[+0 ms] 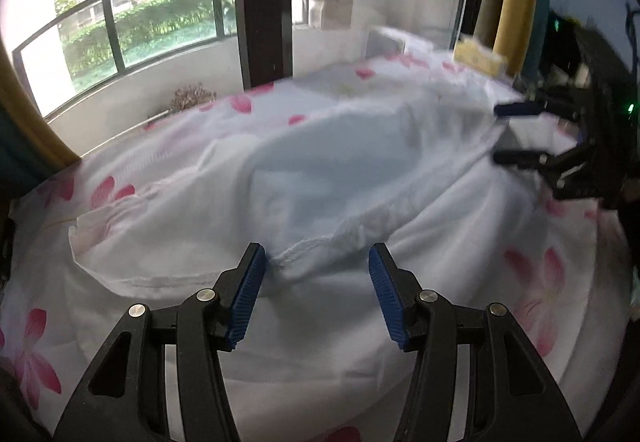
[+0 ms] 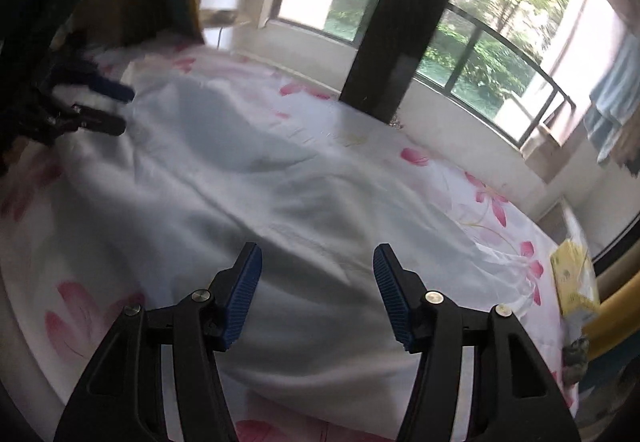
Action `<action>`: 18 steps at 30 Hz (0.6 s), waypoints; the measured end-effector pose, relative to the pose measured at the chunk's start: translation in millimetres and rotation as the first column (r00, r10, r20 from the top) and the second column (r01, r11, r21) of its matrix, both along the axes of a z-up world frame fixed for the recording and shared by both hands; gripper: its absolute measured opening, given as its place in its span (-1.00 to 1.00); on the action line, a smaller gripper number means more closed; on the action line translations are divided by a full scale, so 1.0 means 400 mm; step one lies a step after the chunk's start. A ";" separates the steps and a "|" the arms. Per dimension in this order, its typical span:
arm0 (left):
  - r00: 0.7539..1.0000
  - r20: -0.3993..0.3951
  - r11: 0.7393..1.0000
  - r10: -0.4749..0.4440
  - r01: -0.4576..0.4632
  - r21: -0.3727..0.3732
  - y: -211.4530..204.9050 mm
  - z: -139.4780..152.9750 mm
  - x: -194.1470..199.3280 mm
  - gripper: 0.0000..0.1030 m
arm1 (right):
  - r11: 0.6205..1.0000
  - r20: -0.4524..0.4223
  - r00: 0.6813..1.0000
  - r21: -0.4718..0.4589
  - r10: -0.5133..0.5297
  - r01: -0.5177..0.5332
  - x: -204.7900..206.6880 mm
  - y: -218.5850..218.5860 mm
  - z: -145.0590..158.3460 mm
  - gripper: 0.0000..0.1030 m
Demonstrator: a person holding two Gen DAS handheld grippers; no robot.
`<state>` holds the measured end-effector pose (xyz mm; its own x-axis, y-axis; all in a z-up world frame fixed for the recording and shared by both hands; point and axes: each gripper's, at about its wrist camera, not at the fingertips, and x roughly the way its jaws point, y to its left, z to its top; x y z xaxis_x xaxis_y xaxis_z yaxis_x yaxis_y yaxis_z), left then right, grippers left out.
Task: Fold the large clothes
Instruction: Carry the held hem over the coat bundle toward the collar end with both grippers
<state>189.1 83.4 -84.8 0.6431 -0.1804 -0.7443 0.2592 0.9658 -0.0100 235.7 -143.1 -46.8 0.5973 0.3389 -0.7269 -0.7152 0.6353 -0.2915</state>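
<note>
My left gripper (image 1: 316, 262) stood with jaws apart, empty, just over the stitched hem of the pale garment (image 1: 320, 170) spread on the flowered bed sheet (image 1: 540, 282). My right gripper (image 2: 318, 262) was likewise apart above its far end. I judged both should pinch matching corners and lift evenly. No writing was legible, even on the yellow box (image 2: 572, 282).

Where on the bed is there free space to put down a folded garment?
The floral sheet is bare between the white garment and the near bed edge, and again in a strip between the garment and the window side. The corner by the yellow box is crowded. Both hand-held grippers hover open at the garment's ends.
</note>
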 end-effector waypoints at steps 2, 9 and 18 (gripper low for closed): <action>1.000 -0.002 0.999 0.001 -0.001 0.036 -0.007 -0.011 0.005 0.11 | 1.000 0.010 1.000 -0.022 -0.005 0.005 0.002 0.005 -0.015 0.09; 1.000 -0.001 0.999 0.015 -0.015 0.045 0.012 0.001 0.023 -0.70 | 0.999 0.008 1.000 0.020 -0.030 0.030 0.018 -0.002 0.009 -0.96; 0.998 0.070 0.999 0.001 -0.004 0.049 0.001 0.081 0.029 -0.91 | 0.994 0.057 0.997 0.102 -0.051 0.045 0.069 0.010 0.090 -0.99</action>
